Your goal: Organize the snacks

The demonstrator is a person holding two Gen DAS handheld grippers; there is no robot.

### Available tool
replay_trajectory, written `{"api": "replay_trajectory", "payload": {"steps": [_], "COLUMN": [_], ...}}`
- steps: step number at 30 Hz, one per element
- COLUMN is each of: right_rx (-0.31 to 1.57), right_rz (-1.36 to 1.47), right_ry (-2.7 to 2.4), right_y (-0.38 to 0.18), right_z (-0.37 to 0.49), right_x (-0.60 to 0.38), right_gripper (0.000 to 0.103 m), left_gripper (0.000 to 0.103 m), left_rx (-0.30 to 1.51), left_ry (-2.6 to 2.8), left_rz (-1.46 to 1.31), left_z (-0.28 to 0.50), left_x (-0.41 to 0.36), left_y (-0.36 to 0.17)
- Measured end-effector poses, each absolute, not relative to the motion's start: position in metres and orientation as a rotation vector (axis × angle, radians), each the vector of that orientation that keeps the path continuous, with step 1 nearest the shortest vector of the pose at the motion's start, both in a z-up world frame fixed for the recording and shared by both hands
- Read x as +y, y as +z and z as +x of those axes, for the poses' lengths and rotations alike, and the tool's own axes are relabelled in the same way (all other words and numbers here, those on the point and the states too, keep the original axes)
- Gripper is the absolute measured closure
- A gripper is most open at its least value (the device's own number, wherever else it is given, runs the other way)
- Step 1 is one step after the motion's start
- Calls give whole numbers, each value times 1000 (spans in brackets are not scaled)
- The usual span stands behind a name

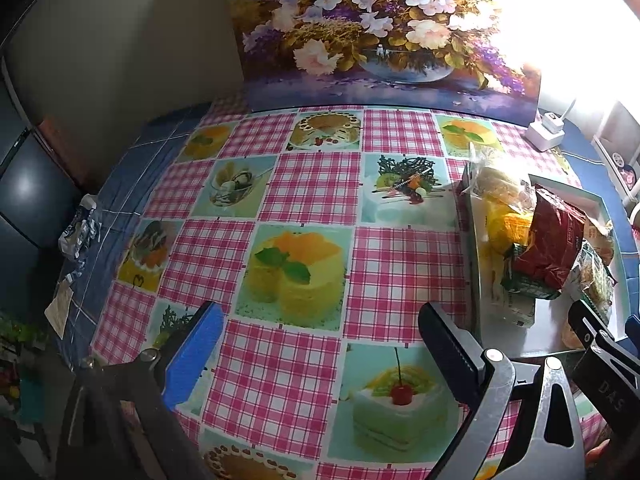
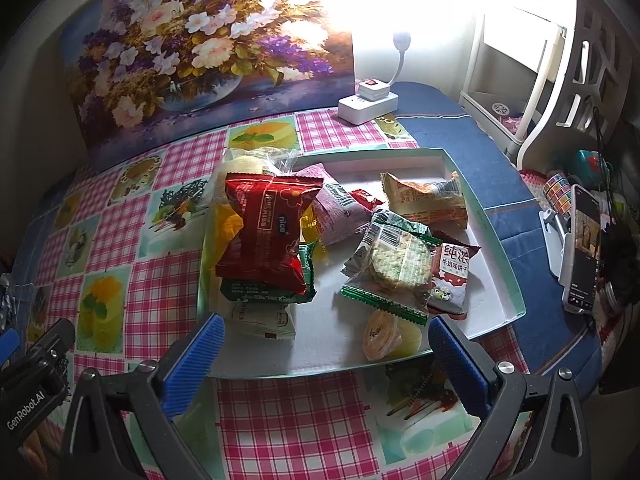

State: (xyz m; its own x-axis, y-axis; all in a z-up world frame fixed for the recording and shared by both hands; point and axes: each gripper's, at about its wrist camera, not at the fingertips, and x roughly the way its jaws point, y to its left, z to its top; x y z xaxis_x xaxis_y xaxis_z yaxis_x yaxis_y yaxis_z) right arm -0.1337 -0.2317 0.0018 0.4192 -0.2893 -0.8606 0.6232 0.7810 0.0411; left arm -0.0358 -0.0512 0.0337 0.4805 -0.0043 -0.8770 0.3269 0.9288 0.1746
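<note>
A shallow white tray [image 2: 496, 280] with a green rim lies on the table and holds several snack packets: a red packet [image 2: 264, 232] stacked on a green one [image 2: 272, 294], a pink packet [image 2: 336, 212], an orange packet [image 2: 424, 200], a clear cracker packet [image 2: 392, 268] and a jelly cup [image 2: 380, 338]. My right gripper [image 2: 326, 354] is open and empty just before the tray's near edge. My left gripper [image 1: 320, 352] is open and empty above the tablecloth, left of the tray [image 1: 472, 264]. The red packet [image 1: 552, 240] also shows in the left wrist view.
A pink checked tablecloth [image 1: 312, 184] with cake pictures covers the table. A flower painting [image 1: 380, 28] leans on the wall behind. A white power strip [image 2: 368, 102] sits at the back. A phone on a stand [image 2: 582, 248] is at the right. Crumpled wrappers [image 1: 80, 228] lie at the left.
</note>
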Motion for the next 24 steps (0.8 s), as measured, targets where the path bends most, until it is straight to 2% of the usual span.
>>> {"api": "replay_trajectory", "payload": {"steps": [24], "right_rx": [1009], "right_rz": [363], "right_ry": [-574], "right_y": [-5], "right_z": [-124], "right_x": [-226], "right_gripper": [0], "left_gripper": [5], "left_rx": [1062], "left_ry": [-204], "left_rz": [355], "left_z": [-31], "left_x": [-49], "left_y": [27]}}
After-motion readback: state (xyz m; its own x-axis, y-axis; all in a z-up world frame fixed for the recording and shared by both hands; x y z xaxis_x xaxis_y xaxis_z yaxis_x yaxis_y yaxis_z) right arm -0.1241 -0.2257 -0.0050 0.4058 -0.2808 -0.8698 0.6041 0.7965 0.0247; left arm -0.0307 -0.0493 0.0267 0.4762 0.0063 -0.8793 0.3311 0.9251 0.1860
